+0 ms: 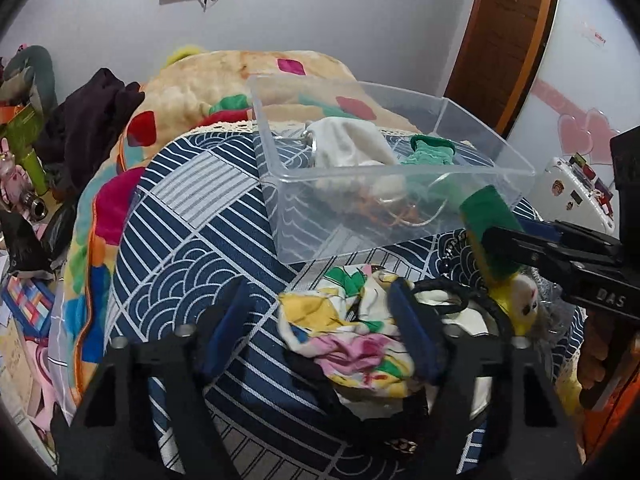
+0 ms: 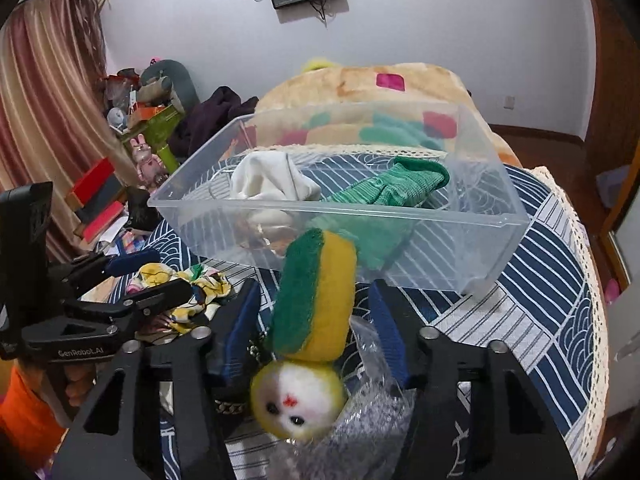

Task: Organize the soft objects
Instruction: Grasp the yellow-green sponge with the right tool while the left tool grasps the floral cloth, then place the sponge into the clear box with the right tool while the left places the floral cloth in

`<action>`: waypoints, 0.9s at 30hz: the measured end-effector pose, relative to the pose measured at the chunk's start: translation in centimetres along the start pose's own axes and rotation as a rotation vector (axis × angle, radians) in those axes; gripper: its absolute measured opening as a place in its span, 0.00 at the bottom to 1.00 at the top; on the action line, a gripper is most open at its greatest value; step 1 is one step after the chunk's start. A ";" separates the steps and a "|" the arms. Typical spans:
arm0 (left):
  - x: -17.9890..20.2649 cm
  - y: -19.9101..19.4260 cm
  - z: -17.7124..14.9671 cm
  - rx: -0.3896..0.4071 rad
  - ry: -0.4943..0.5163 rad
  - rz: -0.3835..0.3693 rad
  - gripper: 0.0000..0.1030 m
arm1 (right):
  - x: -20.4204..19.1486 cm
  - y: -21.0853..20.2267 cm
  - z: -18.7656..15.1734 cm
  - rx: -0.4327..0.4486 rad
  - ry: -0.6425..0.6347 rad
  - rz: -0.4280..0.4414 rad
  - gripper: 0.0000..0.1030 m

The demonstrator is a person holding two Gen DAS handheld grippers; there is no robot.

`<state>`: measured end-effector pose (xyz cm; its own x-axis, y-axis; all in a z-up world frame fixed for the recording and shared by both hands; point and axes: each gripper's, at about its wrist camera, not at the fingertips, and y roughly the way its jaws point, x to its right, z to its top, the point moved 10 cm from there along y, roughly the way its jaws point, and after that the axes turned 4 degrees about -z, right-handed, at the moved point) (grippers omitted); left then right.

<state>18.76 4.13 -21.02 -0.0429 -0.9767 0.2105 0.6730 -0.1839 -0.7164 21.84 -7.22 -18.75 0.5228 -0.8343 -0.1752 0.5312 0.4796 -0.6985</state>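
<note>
A clear plastic bin [image 1: 400, 236] [image 2: 472, 216] stands on the blue patterned bed and holds a white cloth [image 1: 352, 144] [image 2: 264, 180] and a green cloth [image 1: 430, 152] [image 2: 400, 184]. My left gripper [image 1: 320, 320] is open around a floral cloth [image 1: 348, 336] lying on dark items in front of the bin. My right gripper [image 2: 316, 312] is open, its blue fingers apart either side of a yellow-and-green plush toy [image 2: 316, 312] [image 1: 488, 236], whose white face points toward the camera. I cannot tell whether the pads touch the toy.
A patterned blanket [image 1: 192, 92] is heaped behind the bin. Crinkled clear plastic [image 2: 372, 400] lies under the toy. Clutter and boxes [image 2: 132, 128] stand left of the bed. The bed edge with lace trim [image 2: 576, 280] curves to the right.
</note>
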 end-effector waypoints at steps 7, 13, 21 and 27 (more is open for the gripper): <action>0.4 -0.1 -0.6 -0.010 0.008 -0.028 0.22 | -0.5 -1.0 -0.6 0.036 -0.018 0.001 0.31; 0.3 -2.1 0.1 0.042 -0.019 -0.038 0.10 | -0.8 -2.2 0.0 0.068 -0.008 0.032 0.29; 2.6 -5.3 1.8 0.121 0.061 -0.039 0.10 | -1.1 -4.7 1.6 0.155 -0.022 0.011 0.28; 3.8 -6.4 3.3 0.157 0.078 -0.076 0.10 | -0.8 -6.9 3.2 0.223 -0.010 0.012 0.28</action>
<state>16.77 1.94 -13.45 -0.1512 -0.9673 0.2038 0.7721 -0.2443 -0.5867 19.91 -9.01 -11.63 0.5355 -0.8262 -0.1748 0.6588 0.5382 -0.5257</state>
